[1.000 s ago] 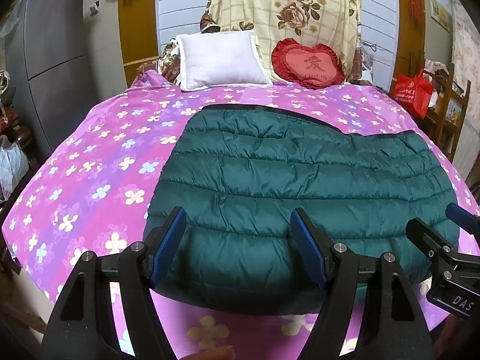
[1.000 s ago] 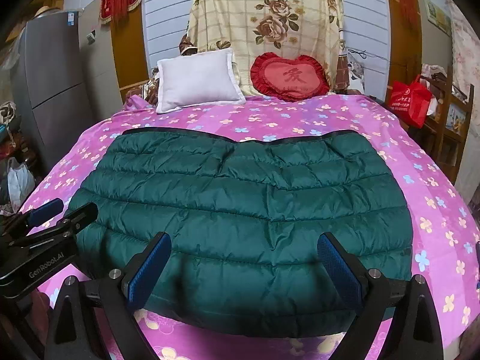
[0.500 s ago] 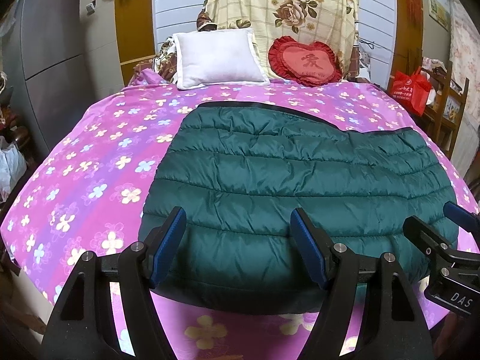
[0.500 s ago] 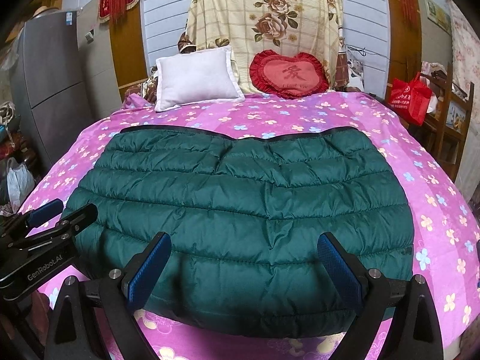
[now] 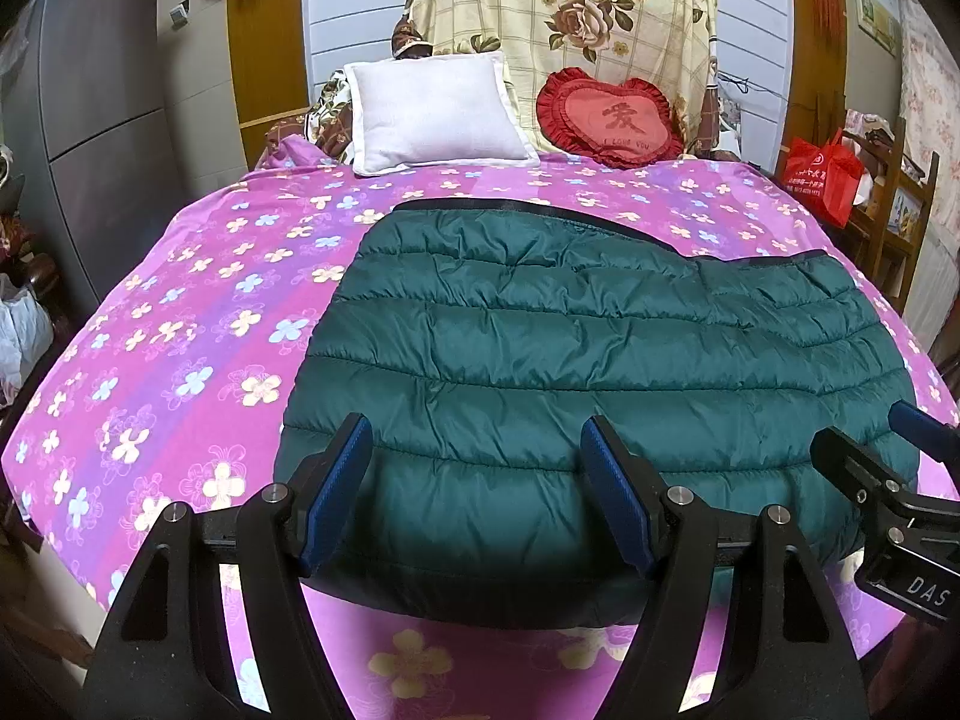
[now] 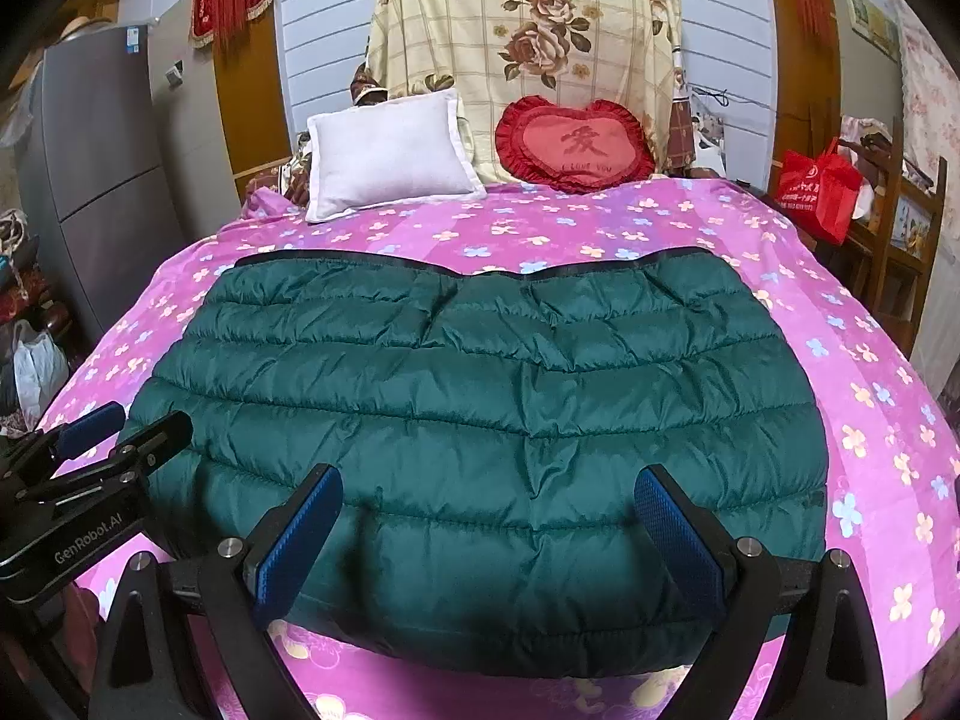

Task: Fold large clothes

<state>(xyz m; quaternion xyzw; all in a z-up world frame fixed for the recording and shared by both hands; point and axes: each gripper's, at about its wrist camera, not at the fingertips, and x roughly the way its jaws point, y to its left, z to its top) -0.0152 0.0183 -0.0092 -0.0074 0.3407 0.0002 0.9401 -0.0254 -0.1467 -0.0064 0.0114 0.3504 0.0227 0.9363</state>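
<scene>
A dark green quilted down jacket point(image 5: 600, 372) point(image 6: 480, 396) lies folded into a wide flat block on the pink flowered bed sheet point(image 5: 180, 360) point(image 6: 888, 396). My left gripper point(image 5: 474, 450) hovers open above the jacket's near left part, nothing between its blue pads. My right gripper point(image 6: 489, 501) hovers open above the jacket's near edge, its pads wide apart and empty. Each gripper shows at the edge of the other's view: the right gripper point(image 5: 888, 456), the left gripper point(image 6: 120, 426).
A white pillow point(image 5: 432, 114) and a red heart cushion point(image 5: 612, 117) lean at the head of the bed. A grey cabinet point(image 5: 102, 138) stands on the left, a red bag point(image 5: 825, 174) on wooden shelves on the right.
The view has crept very slightly closer to the bed; the jacket and both grippers otherwise stand as before.
</scene>
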